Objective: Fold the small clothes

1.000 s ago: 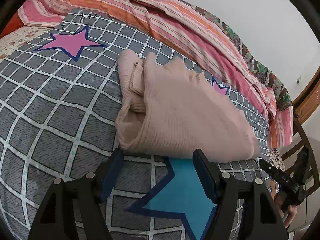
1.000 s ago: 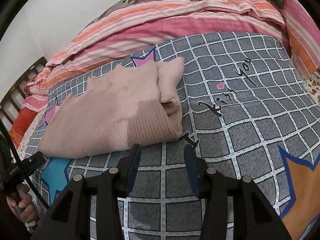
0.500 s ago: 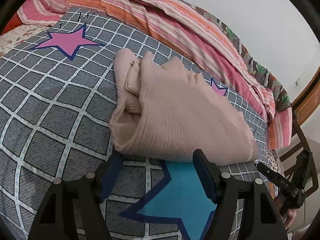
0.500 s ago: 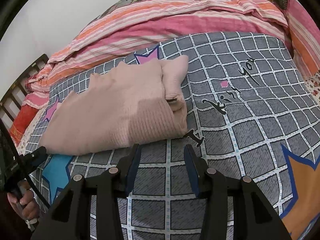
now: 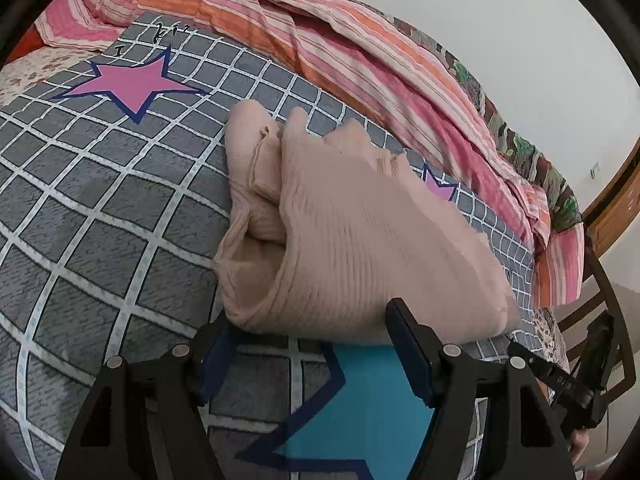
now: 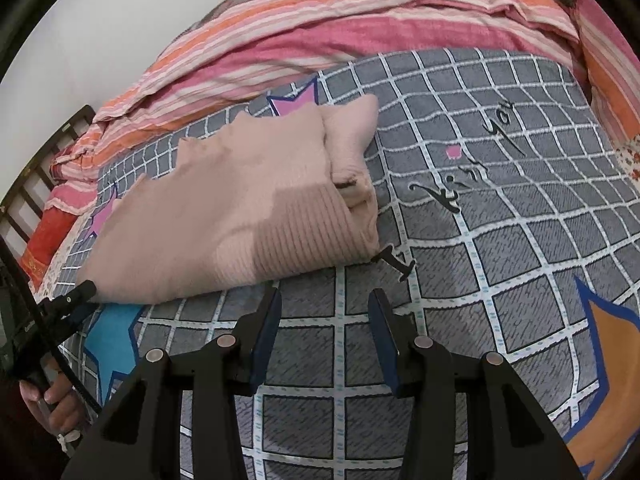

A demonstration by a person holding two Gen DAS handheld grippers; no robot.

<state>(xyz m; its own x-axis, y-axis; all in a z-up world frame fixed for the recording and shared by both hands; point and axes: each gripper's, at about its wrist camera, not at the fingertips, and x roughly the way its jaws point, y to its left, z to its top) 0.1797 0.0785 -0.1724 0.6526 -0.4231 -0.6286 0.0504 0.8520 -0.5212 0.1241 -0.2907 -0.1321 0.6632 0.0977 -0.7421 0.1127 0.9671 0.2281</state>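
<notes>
A pale pink ribbed knit garment lies folded on the grey checked bedspread. It also shows in the right wrist view, with a folded sleeve at its right end. My left gripper is open and empty, its fingertips at the garment's near edge. My right gripper is open and empty, just short of the garment's near right corner. The other gripper and a hand show at the edge of each view.
A striped pink and orange quilt is bunched along the far side of the bed by the white wall. A wooden bed frame stands at the end. The bedspread has star prints and black lettering.
Both grippers have edged closer to the garment's near edge. The garment has not visibly changed shape. Both stay open.
</notes>
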